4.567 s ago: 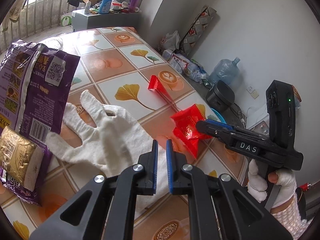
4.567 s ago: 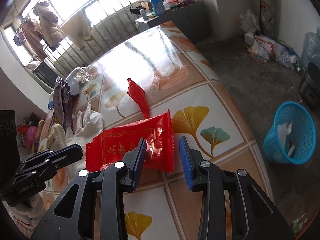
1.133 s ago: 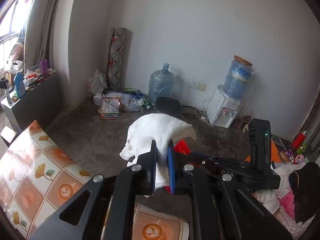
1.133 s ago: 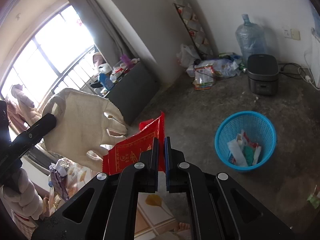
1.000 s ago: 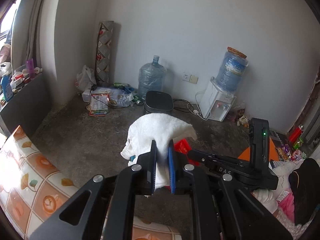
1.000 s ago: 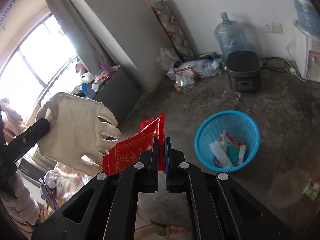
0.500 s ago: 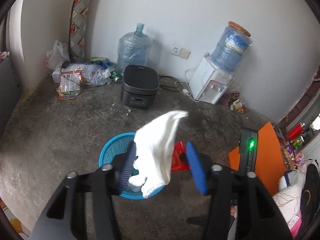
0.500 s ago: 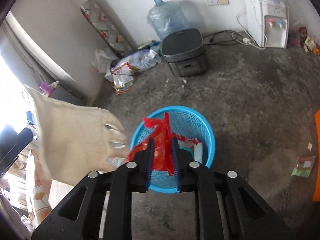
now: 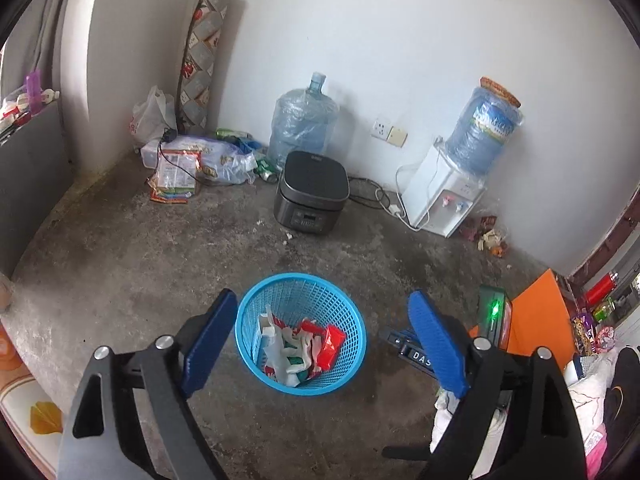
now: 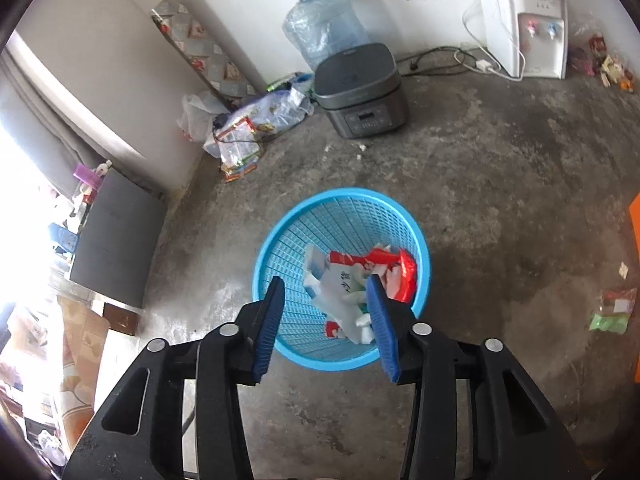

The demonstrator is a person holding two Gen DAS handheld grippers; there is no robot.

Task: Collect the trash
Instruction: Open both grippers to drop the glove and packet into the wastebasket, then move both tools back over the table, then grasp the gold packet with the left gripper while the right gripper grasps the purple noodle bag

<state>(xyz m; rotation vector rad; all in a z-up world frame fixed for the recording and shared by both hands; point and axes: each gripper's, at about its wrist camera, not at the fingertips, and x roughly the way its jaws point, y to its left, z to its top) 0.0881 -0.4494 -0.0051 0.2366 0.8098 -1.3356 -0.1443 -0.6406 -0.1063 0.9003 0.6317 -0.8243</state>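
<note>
**A:** What's changed since half a second back?

**B:** Both items have left my claws. The white glove (image 9: 286, 354) that hung between my left claw's pads and the red wrapper (image 10: 402, 270) my right claw pinched now lie inside the blue basket (image 9: 301, 385), on top of the white and red scraps already in there. The wrapper sits against the basket's right inner wall; the glove is crumpled near the middle.

**A:** And the claws themselves?

**B:** My left claw (image 9: 320, 344) has just been opening and now gapes wide, jaws spread either side of the basket with nothing between them. My right claw (image 10: 325, 322) has also just been opening; it stands about half apart, empty, poised over the basket's near rim.

**A:** Where's the basket?

**B:** On the bare concrete floor (image 9: 160, 248), directly under both claws. Beyond it, farther off, a dark rice cooker (image 9: 311, 193) sits on the floor. Behind that a clear water jug (image 9: 302, 120) stands by the wall, and to the far right a white water dispenser (image 9: 442, 194) carries a blue bottle. To the far left there's a heap of bags and packets (image 9: 192, 162) in the corner.

**A:** Anything near you?

**B:** In the left wrist view, the edge of the patterned tabletop (image 9: 28, 412) shows at the near left, and my right claw's body shows at the right.
</note>
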